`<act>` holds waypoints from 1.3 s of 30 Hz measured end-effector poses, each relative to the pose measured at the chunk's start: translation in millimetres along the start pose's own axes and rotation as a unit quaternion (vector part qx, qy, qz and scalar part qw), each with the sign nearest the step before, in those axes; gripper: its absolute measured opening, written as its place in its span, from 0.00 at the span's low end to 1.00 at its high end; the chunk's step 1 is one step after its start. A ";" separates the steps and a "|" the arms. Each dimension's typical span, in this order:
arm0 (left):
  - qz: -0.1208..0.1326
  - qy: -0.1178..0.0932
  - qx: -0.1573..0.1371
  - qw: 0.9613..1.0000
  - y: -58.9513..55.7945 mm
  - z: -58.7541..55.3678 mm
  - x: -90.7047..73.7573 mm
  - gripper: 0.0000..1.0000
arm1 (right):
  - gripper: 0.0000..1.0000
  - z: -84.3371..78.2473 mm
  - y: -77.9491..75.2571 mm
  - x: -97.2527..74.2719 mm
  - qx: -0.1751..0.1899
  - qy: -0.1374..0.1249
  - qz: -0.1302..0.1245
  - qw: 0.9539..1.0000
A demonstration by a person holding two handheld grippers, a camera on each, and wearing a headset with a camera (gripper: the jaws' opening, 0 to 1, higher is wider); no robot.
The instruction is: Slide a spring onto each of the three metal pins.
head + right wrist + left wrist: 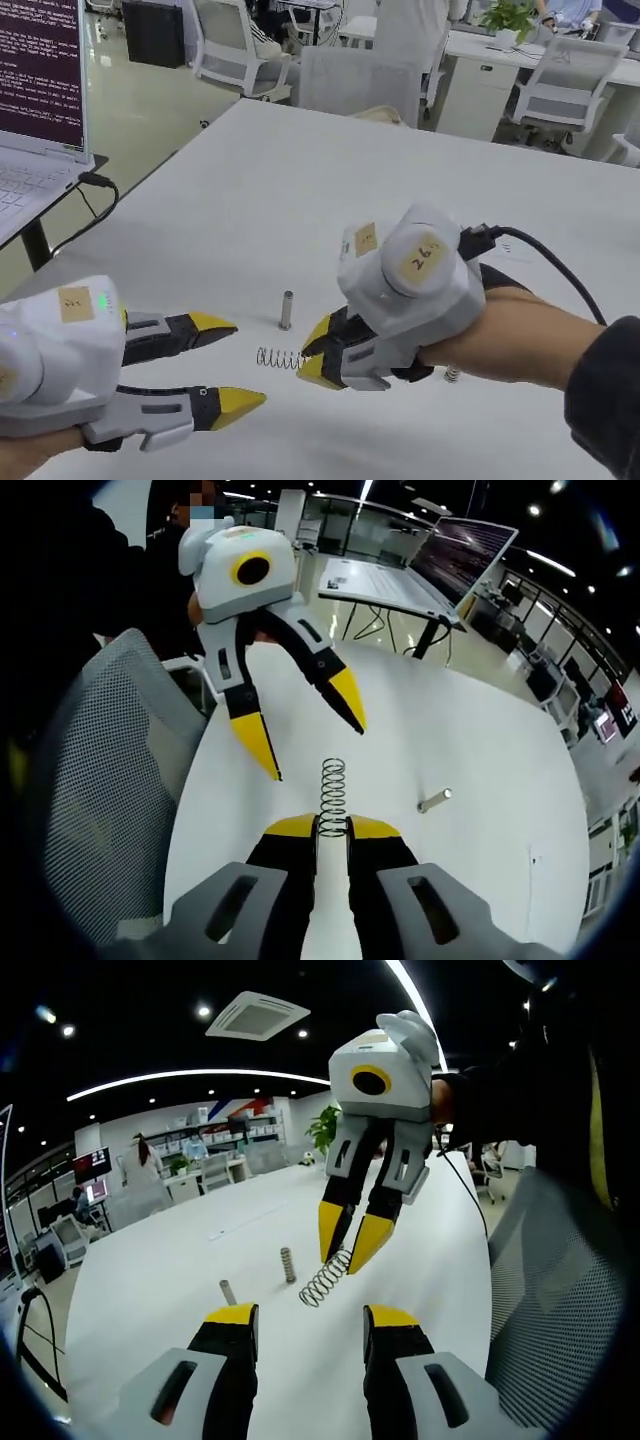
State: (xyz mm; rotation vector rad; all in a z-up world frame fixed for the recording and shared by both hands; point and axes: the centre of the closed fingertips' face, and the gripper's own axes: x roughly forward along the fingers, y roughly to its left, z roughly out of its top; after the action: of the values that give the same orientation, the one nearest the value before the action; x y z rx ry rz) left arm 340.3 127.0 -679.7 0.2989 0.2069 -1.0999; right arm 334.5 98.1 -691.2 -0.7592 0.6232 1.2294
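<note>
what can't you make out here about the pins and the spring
- Head view: the right hand hides most of a small coiled item; whether a pin stands inside it is unclear.
- Right gripper view: the right gripper tongs cover the held end of the spring.

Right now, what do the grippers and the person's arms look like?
The left gripper and right gripper have white housings, dark jaws with yellow tips and tan stickers. The left shows a green light; the right trails a black cable. Dark sleeve on that arm.
</note>
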 end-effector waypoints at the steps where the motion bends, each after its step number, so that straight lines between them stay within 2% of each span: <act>1: -0.006 0.000 0.001 1.000 -2.6 0.2 0.2 0.34 | 0.08 0.0 1.0 -0.6 -0.002 0.000 0.002 1.000; 4: -0.016 0.000 0.005 1.000 -8.4 0.7 1.0 0.29 | 0.08 0.4 5.0 -2.1 -0.008 -0.001 0.014 1.000; 6: -0.026 0.002 0.009 1.000 -14.4 0.7 1.9 0.29 | 0.08 0.5 13.4 -4.2 -0.020 -0.003 0.036 0.999; 9: -0.041 0.001 0.016 0.999 -22.2 2.4 2.6 0.26 | 0.08 -5.1 18.5 -5.3 -0.030 0.008 0.052 0.998; 12: -0.064 0.004 0.024 0.998 -33.6 2.9 3.6 0.19 | 0.08 -8.1 23.6 -6.8 -0.035 0.010 0.067 0.997; 18: -0.085 0.017 0.042 0.995 -42.0 -2.0 7.5 0.13 | 0.08 -10.0 31.5 -8.4 -0.044 0.013 0.087 0.995; 29: -0.097 0.028 0.066 0.993 -46.8 -4.7 10.2 0.07 | 0.08 -11.9 35.7 -8.3 -0.053 0.017 0.102 0.993; 39: -0.091 0.029 0.073 0.993 -43.8 -5.0 11.3 0.04 | 0.08 -7.9 34.2 -11.3 -0.052 0.014 0.101 0.993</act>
State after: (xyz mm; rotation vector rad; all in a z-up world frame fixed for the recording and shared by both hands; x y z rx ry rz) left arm 305.9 100.7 -693.8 0.4500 0.2087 -1.2907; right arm 298.5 90.4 -693.2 -0.8166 0.6739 1.4480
